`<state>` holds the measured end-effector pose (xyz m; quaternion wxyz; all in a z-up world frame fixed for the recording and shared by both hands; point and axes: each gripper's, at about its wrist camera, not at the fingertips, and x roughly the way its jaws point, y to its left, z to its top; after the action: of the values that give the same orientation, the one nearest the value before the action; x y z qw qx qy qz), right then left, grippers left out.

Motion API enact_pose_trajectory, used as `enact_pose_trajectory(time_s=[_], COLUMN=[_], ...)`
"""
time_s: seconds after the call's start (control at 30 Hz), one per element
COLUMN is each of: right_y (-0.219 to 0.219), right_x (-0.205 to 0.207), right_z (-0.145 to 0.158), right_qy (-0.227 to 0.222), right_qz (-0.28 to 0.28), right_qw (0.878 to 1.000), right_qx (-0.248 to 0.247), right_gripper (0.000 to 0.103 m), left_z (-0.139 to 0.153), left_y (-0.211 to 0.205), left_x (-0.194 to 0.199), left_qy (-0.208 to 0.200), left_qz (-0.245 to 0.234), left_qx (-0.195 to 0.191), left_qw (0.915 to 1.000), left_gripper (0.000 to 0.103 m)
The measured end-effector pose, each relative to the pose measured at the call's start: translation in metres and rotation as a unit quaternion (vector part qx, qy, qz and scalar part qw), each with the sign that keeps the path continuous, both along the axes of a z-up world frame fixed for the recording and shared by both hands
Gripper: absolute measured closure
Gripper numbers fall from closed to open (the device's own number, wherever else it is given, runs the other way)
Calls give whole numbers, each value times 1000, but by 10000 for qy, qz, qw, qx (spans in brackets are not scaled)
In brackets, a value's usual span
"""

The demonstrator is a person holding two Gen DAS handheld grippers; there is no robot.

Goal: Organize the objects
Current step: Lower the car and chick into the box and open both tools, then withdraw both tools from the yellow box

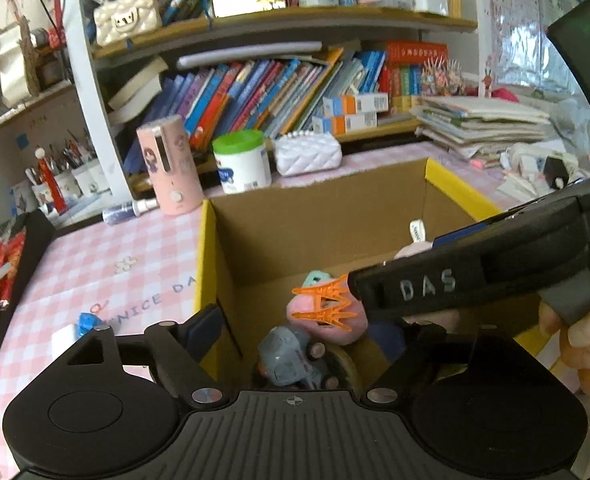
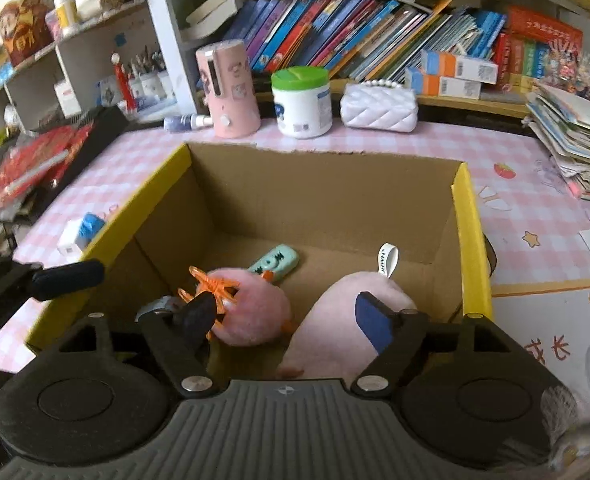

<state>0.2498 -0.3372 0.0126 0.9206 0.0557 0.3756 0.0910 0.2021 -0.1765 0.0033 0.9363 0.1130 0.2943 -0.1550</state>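
At the far left of the right wrist view, a small white and blue packet is seen lying on the pink checked tablecloth, just outside the left wall of the cardboard box. Bare cloth is left between that wall and the red packets at the table's left edge.

The box's left and right rims are faced in yellow; its far wall stands plain brown. Inside, the back half of the floor is bare. The left gripper is held over the near left corner with its jaws spread wide and nothing pressed between them; a grey toy car is seen below them. An orange claw clip lies against a round pink plush, with a mint green toy just behind. Farther right, a larger pink plush with a white loop tag lies near the right wall.

The right gripper is held wide above the near edge, with nothing gripped. Its left finger overlaps the orange clip; whether it touches cannot be told.

Behind the box, a pink cylinder, a green-lidded tub and a white quilted purse are lined along the shelf edge.
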Motion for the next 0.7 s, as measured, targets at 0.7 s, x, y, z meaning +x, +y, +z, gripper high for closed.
enact_pose_trajectory(time_s=[0.7], right_y=[27], right_x=[-117], right_z=[38], right_qy=[-898], right_qz=[-1367], right_qw=[9863], right_qx=[-192], right_gripper=[23], left_z=[22], left_y=[66], left_x=[-78], left_qy=[-236], left_qz=[221], left_qx=[-655], left_qw=[9973], left_gripper=[16])
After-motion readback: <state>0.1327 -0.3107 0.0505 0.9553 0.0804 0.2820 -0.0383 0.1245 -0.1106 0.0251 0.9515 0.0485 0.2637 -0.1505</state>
